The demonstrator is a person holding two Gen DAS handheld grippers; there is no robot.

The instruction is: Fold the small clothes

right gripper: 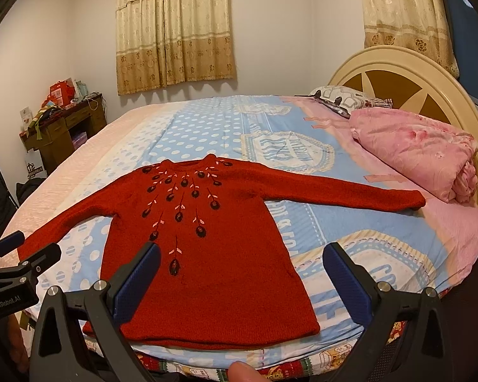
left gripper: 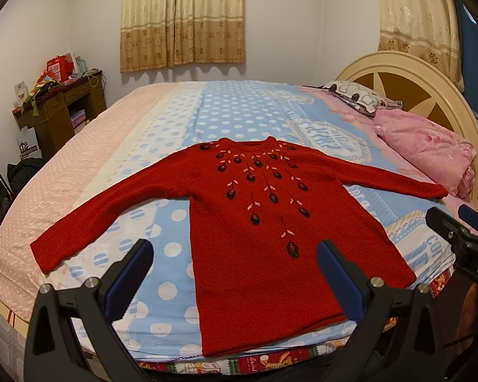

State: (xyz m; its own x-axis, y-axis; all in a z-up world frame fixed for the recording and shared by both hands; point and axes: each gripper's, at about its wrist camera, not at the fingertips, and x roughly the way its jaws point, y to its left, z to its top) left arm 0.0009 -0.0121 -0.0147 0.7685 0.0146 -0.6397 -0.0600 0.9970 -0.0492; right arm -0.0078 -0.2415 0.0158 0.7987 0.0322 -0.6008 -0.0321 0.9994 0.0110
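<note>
A small red knitted sweater (left gripper: 258, 222) with dark flower embroidery lies flat and face up on the bed (left gripper: 226, 111), sleeves spread to both sides, hem toward me. It also shows in the right wrist view (right gripper: 213, 254). My left gripper (left gripper: 234, 254) is open and empty, hovering above the hem's left part. My right gripper (right gripper: 242, 258) is open and empty, above the hem's right part. The right gripper shows at the right edge of the left wrist view (left gripper: 459, 226); the left gripper shows at the left edge of the right wrist view (right gripper: 22, 251).
A folded pink quilt (right gripper: 423, 152) and a patterned pillow (right gripper: 344, 98) lie by the cream headboard (right gripper: 408, 76) at the right. A dark wooden desk (left gripper: 60, 111) with clutter stands at the far left. Curtains (left gripper: 181, 16) hang behind the bed.
</note>
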